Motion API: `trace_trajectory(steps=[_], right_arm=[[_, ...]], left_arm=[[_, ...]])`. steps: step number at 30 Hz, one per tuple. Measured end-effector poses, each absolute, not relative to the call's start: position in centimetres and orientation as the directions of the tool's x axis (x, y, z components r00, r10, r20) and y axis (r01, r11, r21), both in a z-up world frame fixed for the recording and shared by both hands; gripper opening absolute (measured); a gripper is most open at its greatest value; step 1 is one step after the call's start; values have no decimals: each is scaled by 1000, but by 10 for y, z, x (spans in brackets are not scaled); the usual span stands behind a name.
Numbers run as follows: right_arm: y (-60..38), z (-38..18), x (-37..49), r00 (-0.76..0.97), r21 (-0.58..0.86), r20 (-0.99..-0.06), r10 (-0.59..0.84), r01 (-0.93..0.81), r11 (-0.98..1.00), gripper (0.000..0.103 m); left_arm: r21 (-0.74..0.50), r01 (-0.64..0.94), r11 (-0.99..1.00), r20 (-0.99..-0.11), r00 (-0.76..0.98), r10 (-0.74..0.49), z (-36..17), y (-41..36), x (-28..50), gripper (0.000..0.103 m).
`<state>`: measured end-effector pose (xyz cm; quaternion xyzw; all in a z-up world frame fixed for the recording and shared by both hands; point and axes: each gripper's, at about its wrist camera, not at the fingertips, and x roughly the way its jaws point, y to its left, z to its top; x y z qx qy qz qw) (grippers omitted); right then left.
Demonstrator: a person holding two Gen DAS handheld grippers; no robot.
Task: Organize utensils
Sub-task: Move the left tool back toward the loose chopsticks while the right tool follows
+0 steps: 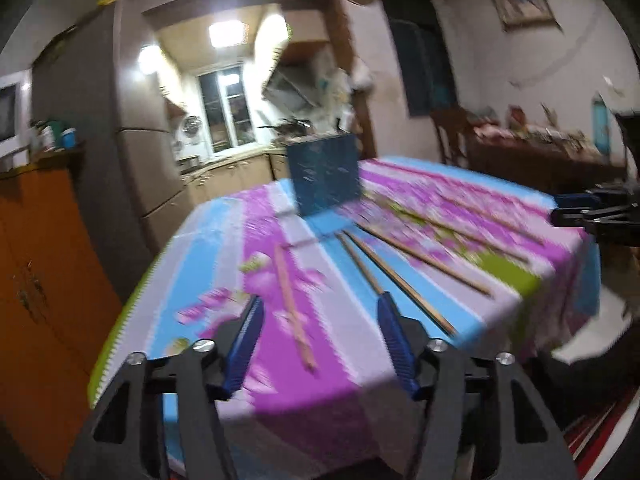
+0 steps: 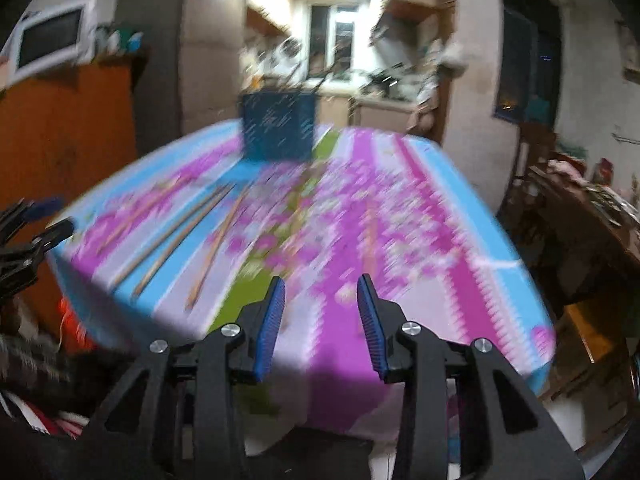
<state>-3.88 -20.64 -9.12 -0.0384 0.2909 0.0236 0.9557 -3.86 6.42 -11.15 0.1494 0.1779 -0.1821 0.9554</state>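
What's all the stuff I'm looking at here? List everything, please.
chopsticks: at least five, wooden, lying loose on the table; blur hides the exact count
utensil holder: one, dark blue, upright at the table's far side
tablecloth: one, pink, blue, white and green, covering the table
cabinet: one, orange, left of the table
fridge: one, beige-grey, behind the cabinet
microwave: one, white, atop the cabinet
left gripper: jaws open, holding nothing
right gripper: jaws open, holding nothing

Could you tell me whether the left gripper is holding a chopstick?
No, the left gripper has its jaws open and empty above a chopstick lying on the table.
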Motion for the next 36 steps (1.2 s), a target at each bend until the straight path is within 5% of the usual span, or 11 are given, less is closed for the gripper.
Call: trace_trajectory(steps=[7,19,27,36], right_arm=[[-157,-120,-51,806,-91,-572,154,-249,964,36],[-110,-125,-46,825,-125,-519,222,-330,936,27],[-116,-125,-34,854,-118,-509,112,-197,973,25],[-90,-122,-34,809,-59,-519,274,-354,933,23]], left_arm=[[234,371,899,-415,874,-253,-130,55,-50,53],[244,313,918,-419,888,-191,-146,63,-21,53],[226,299,927,-409,893,-188,-148,72,-5,53],[203,310,929,-415,887,-205,-153,74,-3,53]])
